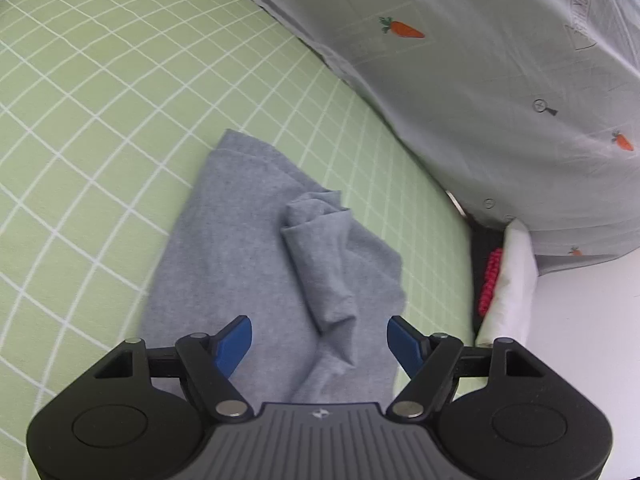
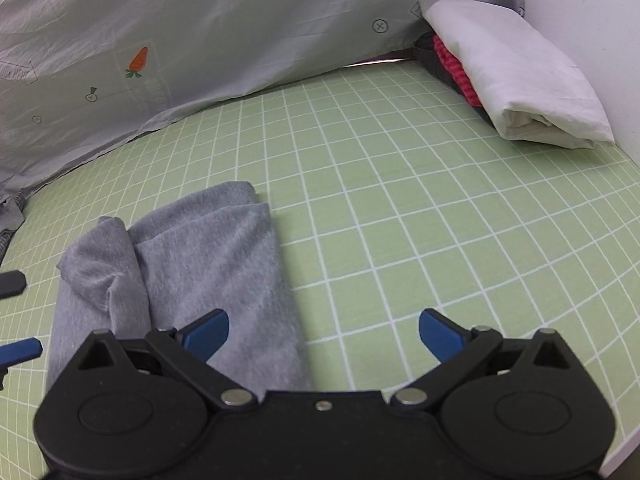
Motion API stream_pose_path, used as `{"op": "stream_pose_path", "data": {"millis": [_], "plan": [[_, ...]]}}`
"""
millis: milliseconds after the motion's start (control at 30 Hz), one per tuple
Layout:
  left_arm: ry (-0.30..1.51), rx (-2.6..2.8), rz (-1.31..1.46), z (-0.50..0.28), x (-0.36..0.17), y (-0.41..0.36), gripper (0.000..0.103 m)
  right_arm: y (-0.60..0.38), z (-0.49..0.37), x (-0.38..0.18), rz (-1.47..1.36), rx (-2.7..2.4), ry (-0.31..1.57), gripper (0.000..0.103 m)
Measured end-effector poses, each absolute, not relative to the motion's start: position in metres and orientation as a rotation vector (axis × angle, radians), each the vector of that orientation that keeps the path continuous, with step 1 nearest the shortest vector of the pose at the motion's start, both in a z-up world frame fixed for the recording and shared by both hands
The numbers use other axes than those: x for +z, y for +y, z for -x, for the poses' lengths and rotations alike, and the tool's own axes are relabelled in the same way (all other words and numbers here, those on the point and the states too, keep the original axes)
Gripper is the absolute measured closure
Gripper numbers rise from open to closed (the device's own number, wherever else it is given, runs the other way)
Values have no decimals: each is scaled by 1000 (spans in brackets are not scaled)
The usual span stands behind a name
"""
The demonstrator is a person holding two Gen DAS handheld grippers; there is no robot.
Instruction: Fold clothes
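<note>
Left wrist view, left gripper [image 1: 319, 340] wide open above grey garment [image 1: 248, 248], right gripper [image 2: 324, 332] likewise empty, quilt lettering unreadable.

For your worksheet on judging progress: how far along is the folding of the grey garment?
Done: the grey garment lies partly folded into a narrow strip on the green checked sheet. In hand: nothing; left gripper and right gripper have open jaws. Left: a bunched flap sits untidy on top.

Grey garment's [image 1: 240, 248] near end hidden
</note>
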State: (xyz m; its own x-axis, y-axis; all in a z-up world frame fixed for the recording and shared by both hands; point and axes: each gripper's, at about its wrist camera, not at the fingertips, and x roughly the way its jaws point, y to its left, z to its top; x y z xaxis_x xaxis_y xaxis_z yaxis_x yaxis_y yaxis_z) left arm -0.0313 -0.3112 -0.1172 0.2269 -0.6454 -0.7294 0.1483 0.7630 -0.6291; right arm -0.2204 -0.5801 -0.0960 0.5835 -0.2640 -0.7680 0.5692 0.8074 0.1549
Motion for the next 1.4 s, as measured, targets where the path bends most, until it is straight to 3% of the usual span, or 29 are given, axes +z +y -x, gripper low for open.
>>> {"op": "stream_pose_path", "data": {"millis": [233, 333, 433, 500, 533, 833, 867, 933, 1033, 1100, 1400], "plan": [[1292, -451, 267, 18, -136, -270, 28, -528, 176, -95, -373, -386, 823, 2], [1312, -473, 256, 15, -141, -267, 28, -517, 165, -101, -351, -331, 833, 18], [1317, -511, 210, 18, -143, -274, 28, -506, 155, -108, -330, -275, 843, 41], [1318, -535, 184, 20, -144, -280, 28, -498, 148, -113, -316, -238, 850, 87], [1318, -547, 179, 21, -143, -281, 28, -495, 144, -115, -309, -219, 853, 94], [1200, -685, 64, 25, -121, -323, 23, -544, 192, -81, -427, -350, 718, 93], [1195, -698, 41, 27, -121, -327, 23, -555, 197, -86, -457, -398, 728, 89], [1201, -718, 12, 31, -126, -333, 21, -567, 201, -99, -484, -456, 770, 67], [1217, -725, 7, 31, -131, -335, 18, -573, 206, -110, -515, -480, 802, 61], [1233, -719, 29, 25, -133, -334, 16, -578, 210, -118, -535, -495, 824, 45], [1259, -763, 72, 11, -141, -343, 15, -581, 198, -138, -582, -500, 891, 30]]}}
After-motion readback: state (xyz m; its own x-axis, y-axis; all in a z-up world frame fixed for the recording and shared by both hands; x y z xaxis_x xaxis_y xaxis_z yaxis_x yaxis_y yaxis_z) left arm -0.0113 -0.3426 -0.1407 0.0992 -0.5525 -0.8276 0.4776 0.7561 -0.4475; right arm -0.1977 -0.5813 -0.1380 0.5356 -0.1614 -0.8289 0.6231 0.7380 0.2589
